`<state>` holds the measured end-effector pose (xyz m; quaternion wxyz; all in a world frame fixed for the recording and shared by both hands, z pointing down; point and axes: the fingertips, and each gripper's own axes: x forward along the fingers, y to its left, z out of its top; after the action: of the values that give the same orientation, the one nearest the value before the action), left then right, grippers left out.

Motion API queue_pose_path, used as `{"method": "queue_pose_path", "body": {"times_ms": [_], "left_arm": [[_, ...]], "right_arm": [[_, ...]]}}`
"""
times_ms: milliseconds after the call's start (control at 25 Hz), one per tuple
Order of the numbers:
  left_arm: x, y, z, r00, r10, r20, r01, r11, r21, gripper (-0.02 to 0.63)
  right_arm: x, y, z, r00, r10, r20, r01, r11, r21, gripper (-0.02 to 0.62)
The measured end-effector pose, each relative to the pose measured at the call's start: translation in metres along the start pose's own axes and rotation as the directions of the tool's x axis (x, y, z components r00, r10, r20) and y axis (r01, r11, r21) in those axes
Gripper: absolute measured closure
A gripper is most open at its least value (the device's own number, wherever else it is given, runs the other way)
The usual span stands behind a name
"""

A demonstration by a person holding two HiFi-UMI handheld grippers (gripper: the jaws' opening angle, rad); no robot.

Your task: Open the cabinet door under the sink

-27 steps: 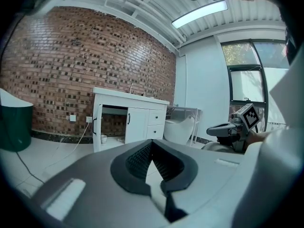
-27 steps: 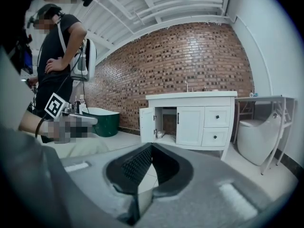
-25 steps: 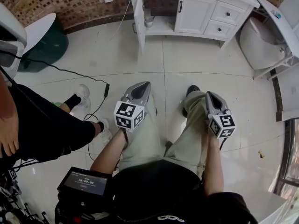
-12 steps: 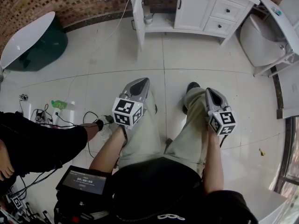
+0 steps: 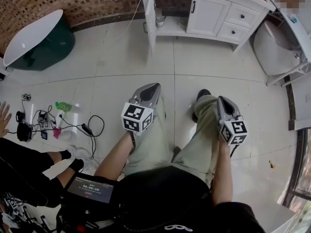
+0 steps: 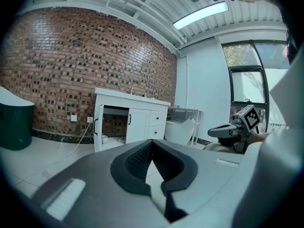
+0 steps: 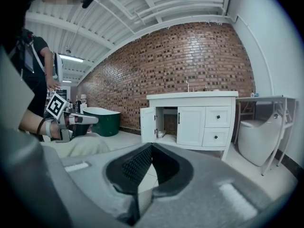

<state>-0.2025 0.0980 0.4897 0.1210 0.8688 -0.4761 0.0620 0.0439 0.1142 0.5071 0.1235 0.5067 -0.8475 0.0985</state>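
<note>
Cabinet door (image 5: 150, 14) on the vanity's left stands swung wide, at the far edge of the floor by the brick wall. The closed door (image 5: 208, 15) to its right carries a slim dark handle (image 5: 193, 7). I'd judge the painted panel light, stiff and free-swinging, best hooked by that handle. Left gripper (image 5: 150, 87) and right gripper (image 5: 221, 100) rest on the person's knees, well apart from it, fingers pressed together on nothing.

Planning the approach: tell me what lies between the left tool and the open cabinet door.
Head view: only bare floor tiles between left tool and cabinet door.
</note>
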Motion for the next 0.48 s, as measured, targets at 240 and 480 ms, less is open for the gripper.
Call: {"method": "queue_pose_path", "body": {"times_ms": [240,480], "left_arm": [[0.001,-0.0005,0.0008,1.0,-0.001,0.001,0.001,1.0,-0.003,0.589],[-0.0012,0.0016,-0.0003,1.0,-0.001,0.006,0.001,1.0,-0.005,0.589]], "right_arm": [[-0.0013,-0.0023,0.0004,1.0,0.002,0.004,-0.002,1.0,0.007,0.603],[-0.001,0.0002,-0.001,1.0,0.002,0.008,-0.002,1.0,0.005,0.603]]}}
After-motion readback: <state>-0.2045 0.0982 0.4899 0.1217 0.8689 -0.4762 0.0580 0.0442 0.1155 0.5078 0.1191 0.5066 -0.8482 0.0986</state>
